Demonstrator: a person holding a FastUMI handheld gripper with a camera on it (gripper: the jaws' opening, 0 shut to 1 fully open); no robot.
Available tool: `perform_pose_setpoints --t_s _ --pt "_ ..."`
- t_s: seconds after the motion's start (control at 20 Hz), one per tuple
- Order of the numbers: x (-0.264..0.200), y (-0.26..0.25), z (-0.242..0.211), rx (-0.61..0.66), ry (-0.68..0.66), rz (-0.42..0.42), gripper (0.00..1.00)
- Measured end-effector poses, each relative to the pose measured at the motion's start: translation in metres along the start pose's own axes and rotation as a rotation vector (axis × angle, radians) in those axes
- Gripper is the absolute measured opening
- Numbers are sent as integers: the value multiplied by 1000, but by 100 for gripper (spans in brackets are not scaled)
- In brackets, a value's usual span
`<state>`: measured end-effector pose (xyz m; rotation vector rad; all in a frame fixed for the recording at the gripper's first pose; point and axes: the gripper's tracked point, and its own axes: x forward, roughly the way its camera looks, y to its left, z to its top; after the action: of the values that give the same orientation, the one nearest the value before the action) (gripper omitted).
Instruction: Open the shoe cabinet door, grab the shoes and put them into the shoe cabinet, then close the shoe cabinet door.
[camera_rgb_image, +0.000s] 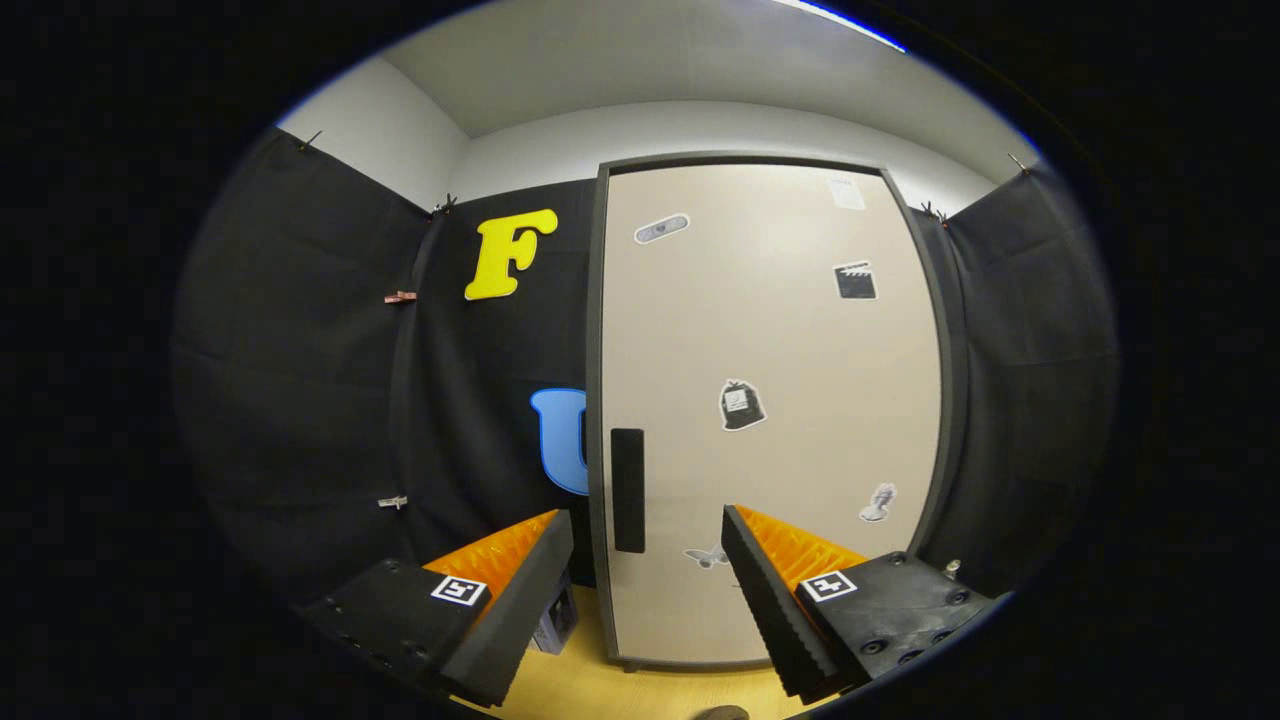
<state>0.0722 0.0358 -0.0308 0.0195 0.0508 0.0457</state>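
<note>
The shoe cabinet (765, 400) stands upright straight ahead, its pale beige door shut inside a dark grey frame. A black vertical handle (628, 490) sits low on the door near its left edge. Several small stickers dot the door. My gripper (648, 535) is open, its fingers spread wide a short way in front of the door. The handle shows in the gap between the fingers, closer to the left one. Nothing is held between them.
Black cloth walls close in on both sides of the cabinet. A light wooden floor (600, 690) lies below the fingers. A small dark box (556, 620) stands on the floor just left of the cabinet's base, partly behind the left finger.
</note>
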Motion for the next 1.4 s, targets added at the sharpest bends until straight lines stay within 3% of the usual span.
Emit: perform_pose_setpoints --t_s 0.7,0.75,0.8,0.95,1.15,1.2,1.3,1.4 --pt "120 4 -46 13 56 -77 97" --pt "125 3 -49 16 60 -82 93" --pt "130 3 -51 14 64 -90 81" --pt "134 0 -57 -10 77 -114 76" --pt "137 1 -59 -40 64 -130 41" --pt "136 2 -59 -37 64 -129 40" --pt "137 3 -60 -25 68 -120 30" --pt "136 3 -61 -33 67 -111 30"
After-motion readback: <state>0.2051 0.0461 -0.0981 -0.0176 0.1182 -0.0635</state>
